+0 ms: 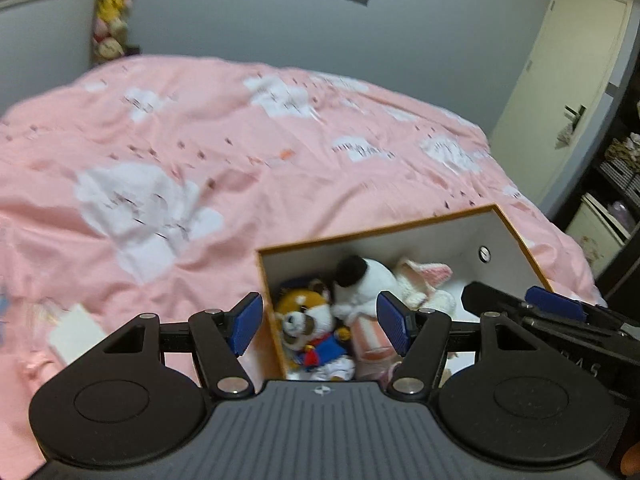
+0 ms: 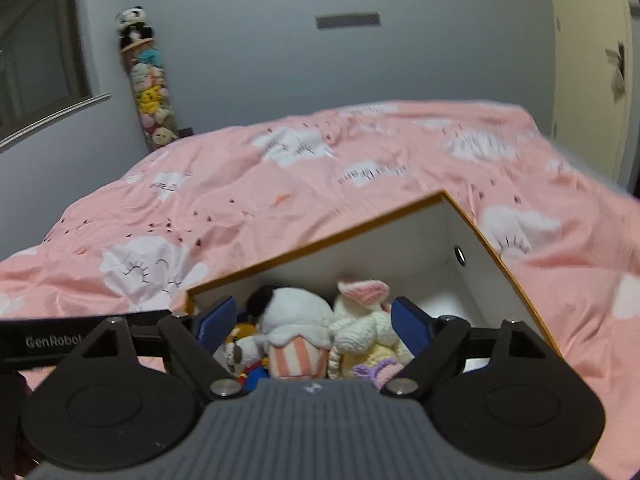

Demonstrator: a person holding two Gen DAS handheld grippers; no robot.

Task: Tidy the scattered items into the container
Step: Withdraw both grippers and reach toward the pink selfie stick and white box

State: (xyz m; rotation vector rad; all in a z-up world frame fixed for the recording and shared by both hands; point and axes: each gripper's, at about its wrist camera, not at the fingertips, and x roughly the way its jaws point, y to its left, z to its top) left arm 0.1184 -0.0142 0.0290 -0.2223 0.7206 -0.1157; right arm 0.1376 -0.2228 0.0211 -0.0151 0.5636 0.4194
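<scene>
An open box (image 1: 376, 232) (image 2: 320, 240) with an orange rim and white inside sits on the pink bed. Inside lie a brown plush in a blue outfit (image 1: 304, 320) (image 2: 240, 350), a white plush with a black ear in a striped cup (image 1: 368, 276) (image 2: 292, 312), and a crocheted bunny (image 1: 424, 280) (image 2: 368, 320). My left gripper (image 1: 320, 322) hovers open over the box's left side with nothing between its pads. My right gripper (image 2: 314, 322) hangs open above the toys, also holding nothing. Its fingers (image 1: 554, 304) show at the right of the left wrist view.
The pink duvet (image 1: 240, 152) with white clouds covers the bed. A white flat item (image 1: 76, 332) lies near its left edge. A door (image 1: 560, 80) and dark shelves (image 1: 616, 184) stand to the right. A tall tube of plush toys (image 2: 150, 88) fills the far corner.
</scene>
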